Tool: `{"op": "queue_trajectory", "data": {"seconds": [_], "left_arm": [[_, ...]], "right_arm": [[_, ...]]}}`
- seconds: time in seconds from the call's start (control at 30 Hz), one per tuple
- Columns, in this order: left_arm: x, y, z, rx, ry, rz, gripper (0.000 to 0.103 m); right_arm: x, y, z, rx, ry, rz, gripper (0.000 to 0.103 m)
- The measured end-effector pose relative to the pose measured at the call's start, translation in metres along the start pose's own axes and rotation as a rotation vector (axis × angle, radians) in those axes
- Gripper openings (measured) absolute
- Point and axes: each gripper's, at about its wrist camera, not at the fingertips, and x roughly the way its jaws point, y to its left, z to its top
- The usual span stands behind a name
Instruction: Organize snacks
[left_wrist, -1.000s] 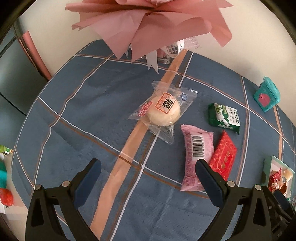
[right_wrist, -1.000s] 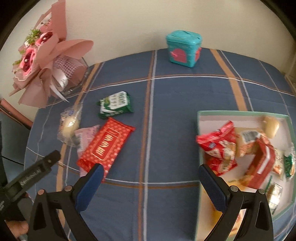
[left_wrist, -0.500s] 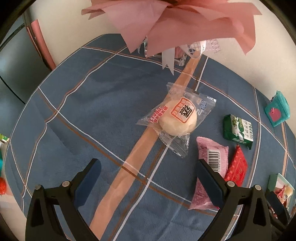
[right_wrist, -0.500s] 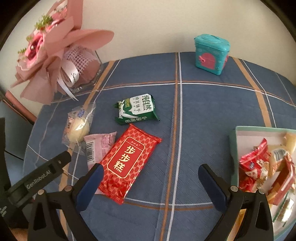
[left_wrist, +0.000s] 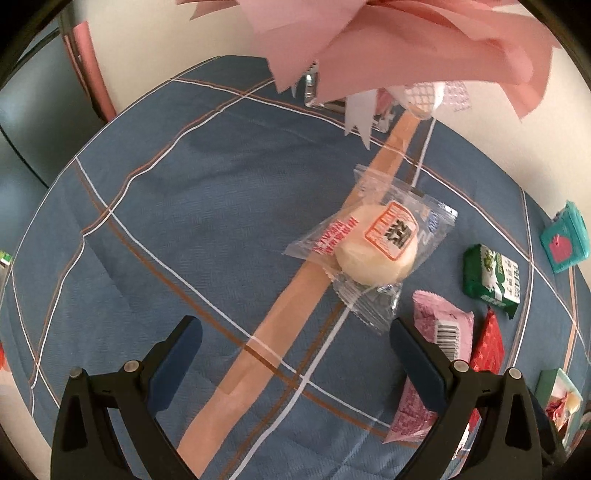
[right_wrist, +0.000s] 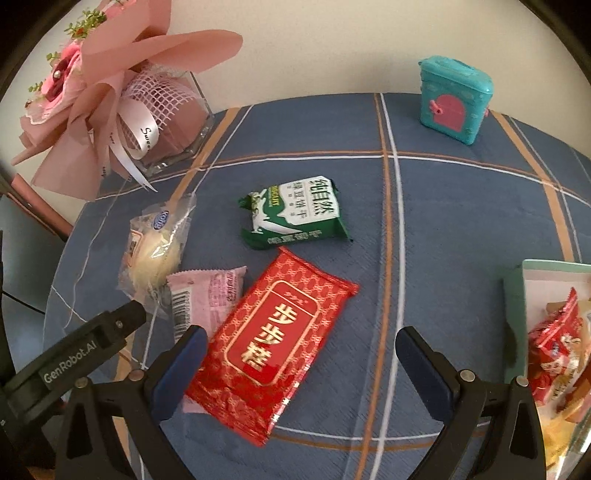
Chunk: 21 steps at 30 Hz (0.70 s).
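Note:
A pale round cake in a clear wrapper (left_wrist: 373, 251) (right_wrist: 155, 251) lies on the blue checked tablecloth (left_wrist: 184, 221). A pink packet (left_wrist: 436, 354) (right_wrist: 205, 295), a red packet with gold writing (right_wrist: 273, 343) (left_wrist: 489, 343) and a green-and-white packet (right_wrist: 295, 214) (left_wrist: 491, 277) lie beside it. My left gripper (left_wrist: 293, 345) is open, short of the cake and left of the pink packet. My right gripper (right_wrist: 301, 354) is open with the red packet's near end between its fingers. A green-rimmed box (right_wrist: 515, 295) at the right holds several snacks.
A pink paper bouquet in a glass vase (right_wrist: 122, 107) (left_wrist: 406, 48) stands at the back left by the wall. A teal toy box with a pink door (right_wrist: 454, 99) (left_wrist: 565, 240) stands at the back right. The table edge curves round on the left.
Both grippers have moved forward and left. The cake has come closer in the left view; the red packet now lies between the right fingers, and the snack box has slid to the right edge.

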Motion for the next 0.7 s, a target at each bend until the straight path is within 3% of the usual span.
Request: {"op": "queue_trajectory", "data": {"seconds": [0.27, 0.63, 0.7], "left_arm": [[0.001, 0.008, 0.005, -0.032, -0.004, -0.019, 0.101], [0.001, -0.013, -0.002, -0.013, 0.028, -0.099, 0.101], [0.003, -0.016, -0.003, -0.02, 0.043, -0.125, 0.101]], "right_arm": [[0.014, 0.013, 0.003, 0.016, 0.005, 0.055, 0.102], [0.019, 0.011, 0.001, 0.041, 0.011, 0.12, 0.076], [0.015, 0.006, 0.0, 0.054, 0.014, 0.138, 0.066]]}}
